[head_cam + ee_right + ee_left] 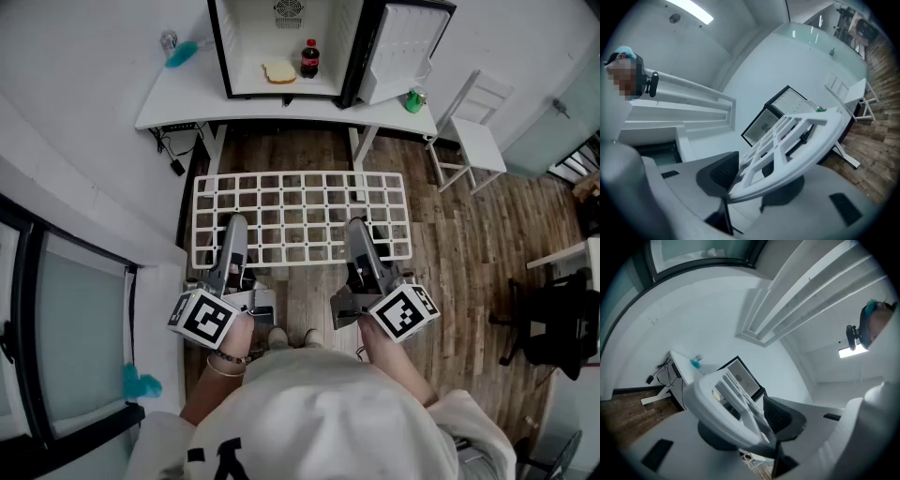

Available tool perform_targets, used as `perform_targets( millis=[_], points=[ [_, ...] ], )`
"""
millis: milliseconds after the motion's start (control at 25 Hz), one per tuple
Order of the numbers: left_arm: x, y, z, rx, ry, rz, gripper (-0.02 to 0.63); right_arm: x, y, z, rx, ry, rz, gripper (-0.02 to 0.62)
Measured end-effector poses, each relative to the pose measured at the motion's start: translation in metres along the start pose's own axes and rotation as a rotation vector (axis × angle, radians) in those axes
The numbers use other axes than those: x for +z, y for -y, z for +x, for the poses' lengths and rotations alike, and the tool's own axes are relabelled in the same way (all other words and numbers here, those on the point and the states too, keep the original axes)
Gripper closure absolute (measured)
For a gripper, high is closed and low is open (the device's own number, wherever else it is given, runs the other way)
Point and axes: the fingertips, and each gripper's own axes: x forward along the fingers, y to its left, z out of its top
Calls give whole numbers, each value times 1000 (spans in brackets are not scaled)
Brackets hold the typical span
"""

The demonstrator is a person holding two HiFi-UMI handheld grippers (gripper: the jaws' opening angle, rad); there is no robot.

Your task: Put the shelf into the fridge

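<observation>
White tabletop [178, 98] at top, teal item [181, 53] near its left end, small green item [413, 100] at its right end. Cola bottle [309, 58] upright, just right of a sandwich [279, 72]. Black cables [169, 145] hang under the tabletop's left side, with a plug [176, 168] below them. White chair [476, 136] stands right of the tabletop on the wood floor [469, 253]. Black office chair [553, 323] at right edge. Dark-framed window [66, 328] on the left, teal object [141, 384] by its sill.
</observation>
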Motion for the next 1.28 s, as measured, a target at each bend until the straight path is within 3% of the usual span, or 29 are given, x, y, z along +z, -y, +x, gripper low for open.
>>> perform_targets(
  millis=[1280],
  points=[
    [20,-16,-5,-17,-16,-11,465,-15,-19,9,-10,27,-23,437]
  ],
)
